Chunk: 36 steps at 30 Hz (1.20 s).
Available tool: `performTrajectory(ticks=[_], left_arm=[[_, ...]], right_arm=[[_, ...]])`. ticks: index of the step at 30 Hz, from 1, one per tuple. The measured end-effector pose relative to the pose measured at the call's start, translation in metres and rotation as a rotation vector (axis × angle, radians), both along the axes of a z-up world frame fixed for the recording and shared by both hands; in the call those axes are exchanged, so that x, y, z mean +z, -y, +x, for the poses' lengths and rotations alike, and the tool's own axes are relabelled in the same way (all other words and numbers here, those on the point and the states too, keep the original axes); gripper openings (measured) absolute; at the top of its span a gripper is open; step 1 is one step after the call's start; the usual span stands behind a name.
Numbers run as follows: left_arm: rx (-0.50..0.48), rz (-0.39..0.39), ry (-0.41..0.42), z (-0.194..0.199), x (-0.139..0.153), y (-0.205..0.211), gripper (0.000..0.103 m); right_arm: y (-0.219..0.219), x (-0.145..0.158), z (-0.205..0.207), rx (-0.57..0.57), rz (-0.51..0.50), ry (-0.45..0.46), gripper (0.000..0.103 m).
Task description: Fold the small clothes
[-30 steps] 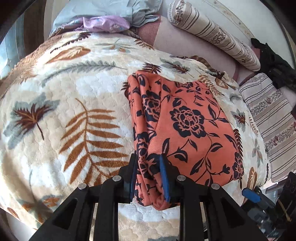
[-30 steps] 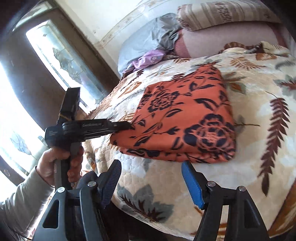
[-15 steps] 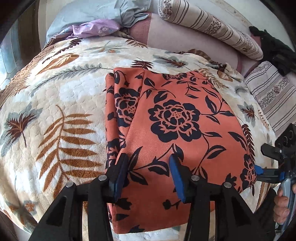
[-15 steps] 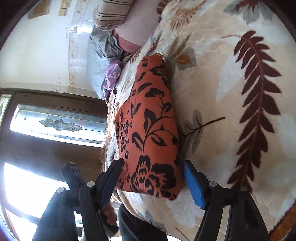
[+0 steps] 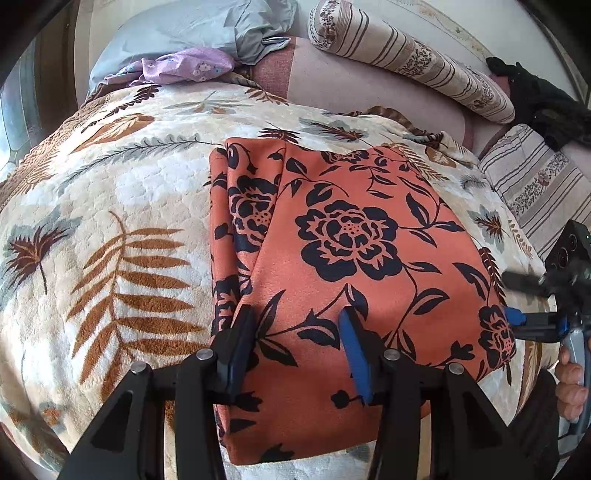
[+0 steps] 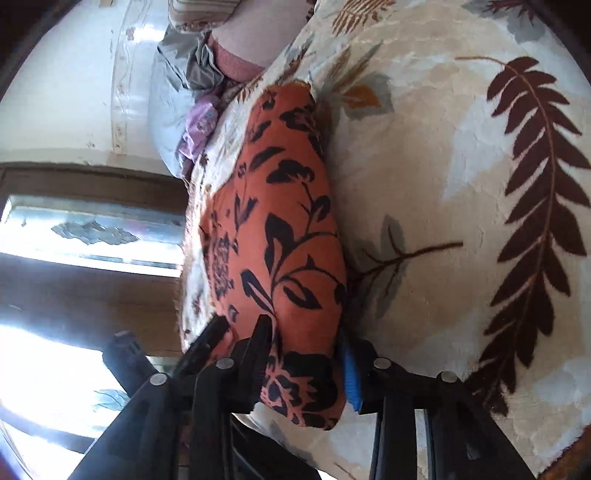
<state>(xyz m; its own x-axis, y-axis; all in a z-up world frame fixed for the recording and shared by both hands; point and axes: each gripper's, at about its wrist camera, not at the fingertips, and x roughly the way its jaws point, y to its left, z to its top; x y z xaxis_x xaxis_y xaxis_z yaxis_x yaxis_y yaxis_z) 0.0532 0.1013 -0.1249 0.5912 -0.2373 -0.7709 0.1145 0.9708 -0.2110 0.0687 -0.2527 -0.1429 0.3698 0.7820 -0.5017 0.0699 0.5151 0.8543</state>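
An orange cloth with black flowers (image 5: 351, 236) lies folded flat on the leaf-patterned blanket (image 5: 122, 206). My left gripper (image 5: 295, 347) hovers over the cloth's near edge. Its jaws are open and nothing is pinched between them. My right gripper (image 6: 303, 365) is rolled on its side at the cloth's (image 6: 288, 221) right corner. It is open, its fingers straddle the thick folded edge, and the fabric bulges into the gap. In the left wrist view its blue pad (image 5: 513, 317) touches the cloth's right edge, with a hand (image 5: 569, 384) on the handle.
Striped pillows (image 5: 406, 59) lie along the head of the bed, another (image 5: 535, 184) at the right. Grey-blue bedding (image 5: 192, 29) and a purple garment (image 5: 184, 68) are bunched at the far left, a black garment (image 5: 546, 99) at the far right. A window (image 6: 92, 229) lies beyond the bed's edge.
The left gripper let go of the bunched fold and opened, and the cloth now lies spread flat. The right gripper rolled onto its side and moved in until the cloth's corner sat between its fingers.
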Motion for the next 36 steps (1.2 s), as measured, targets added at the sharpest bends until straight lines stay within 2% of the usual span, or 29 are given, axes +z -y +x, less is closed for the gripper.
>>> performTrajectory(ticks=[1, 3, 5, 6, 7, 8, 9, 11, 12, 14, 15, 18, 19, 20, 23, 24, 25, 27, 29, 30, 32, 34, 36], left_arm=[[0.000, -0.004, 0.003, 0.000, 0.000, 0.000, 0.049], [-0.004, 0.002, 0.008, -0.001, -0.001, 0.001, 0.049], [-0.005, -0.001, 0.009, -0.001, -0.001, 0.001, 0.049], [-0.004, -0.006, 0.009, -0.001, -0.001, 0.000, 0.049], [-0.003, -0.009, 0.008, -0.001, -0.001, -0.001, 0.049], [-0.003, -0.016, 0.007, -0.001, -0.001, -0.002, 0.049], [-0.002, -0.023, 0.007, -0.002, -0.001, -0.003, 0.049], [-0.005, -0.033, 0.012, -0.003, -0.002, -0.004, 0.049], [-0.009, -0.028, 0.015, -0.003, -0.003, -0.003, 0.049], [-0.016, -0.006, 0.019, -0.002, -0.002, -0.001, 0.050], [-0.019, -0.004, 0.017, -0.001, -0.002, -0.001, 0.050], [-0.016, -0.035, 0.016, -0.002, -0.003, -0.005, 0.050], [-0.015, -0.037, 0.018, -0.002, -0.003, -0.006, 0.050], [-0.015, -0.032, 0.020, -0.002, -0.003, -0.005, 0.050], [-0.013, -0.025, 0.020, -0.002, -0.003, -0.004, 0.050], [-0.013, -0.028, 0.018, -0.002, -0.003, -0.004, 0.050], [-0.013, -0.030, 0.016, -0.002, -0.003, -0.005, 0.050], [-0.015, -0.037, 0.012, -0.001, -0.003, -0.006, 0.050], [-0.021, -0.044, 0.014, 0.000, -0.003, -0.007, 0.050], [-0.028, -0.039, 0.014, 0.000, -0.003, -0.006, 0.050], [-0.038, -0.031, 0.004, 0.001, 0.000, -0.006, 0.050], [-0.039, -0.049, -0.001, 0.001, 0.000, -0.008, 0.050], [-0.032, -0.069, -0.005, 0.002, 0.001, -0.011, 0.049]], right_arm=[[0.005, 0.004, 0.006, -0.031, 0.027, 0.021, 0.093], [0.004, 0.002, 0.027, -0.035, 0.056, 0.004, 0.094], [-0.006, -0.014, 0.051, 0.006, 0.090, -0.045, 0.094], [-0.012, -0.024, 0.058, 0.026, 0.095, -0.077, 0.081], [-0.019, -0.026, 0.061, 0.034, 0.045, -0.094, 0.059], [-0.025, -0.018, 0.057, 0.040, -0.033, -0.058, 0.038], [-0.028, -0.006, 0.050, 0.045, -0.108, -0.005, 0.035], [-0.032, 0.004, 0.042, 0.029, -0.200, 0.039, 0.033], [-0.033, -0.004, 0.042, 0.033, -0.227, 0.019, 0.033], [-0.022, -0.020, 0.046, -0.007, -0.122, -0.050, 0.041], [-0.019, -0.019, 0.047, -0.019, -0.072, -0.062, 0.050], [-0.013, 0.005, 0.052, -0.026, -0.034, 0.018, 0.073], [-0.013, 0.011, 0.058, -0.031, -0.033, 0.035, 0.079], [-0.011, 0.012, 0.066, -0.044, -0.026, 0.036, 0.080], [-0.008, -0.008, 0.096, -0.049, -0.013, -0.032, 0.080], [-0.011, -0.017, 0.104, -0.035, 0.024, -0.061, 0.065], [-0.015, -0.016, 0.105, -0.032, 0.002, -0.066, 0.031], [-0.025, 0.008, 0.093, -0.025, -0.133, 0.039, 0.031], [-0.026, 0.004, 0.089, -0.043, -0.182, 0.022, 0.031], [-0.022, -0.004, 0.089, -0.057, -0.163, -0.008, 0.033], [-0.014, -0.007, 0.083, -0.089, -0.100, -0.038, 0.042], [-0.015, 0.011, 0.075, -0.083, -0.152, 0.016, 0.065], [-0.017, 0.035, 0.062, -0.078, -0.207, 0.098, 0.065]])
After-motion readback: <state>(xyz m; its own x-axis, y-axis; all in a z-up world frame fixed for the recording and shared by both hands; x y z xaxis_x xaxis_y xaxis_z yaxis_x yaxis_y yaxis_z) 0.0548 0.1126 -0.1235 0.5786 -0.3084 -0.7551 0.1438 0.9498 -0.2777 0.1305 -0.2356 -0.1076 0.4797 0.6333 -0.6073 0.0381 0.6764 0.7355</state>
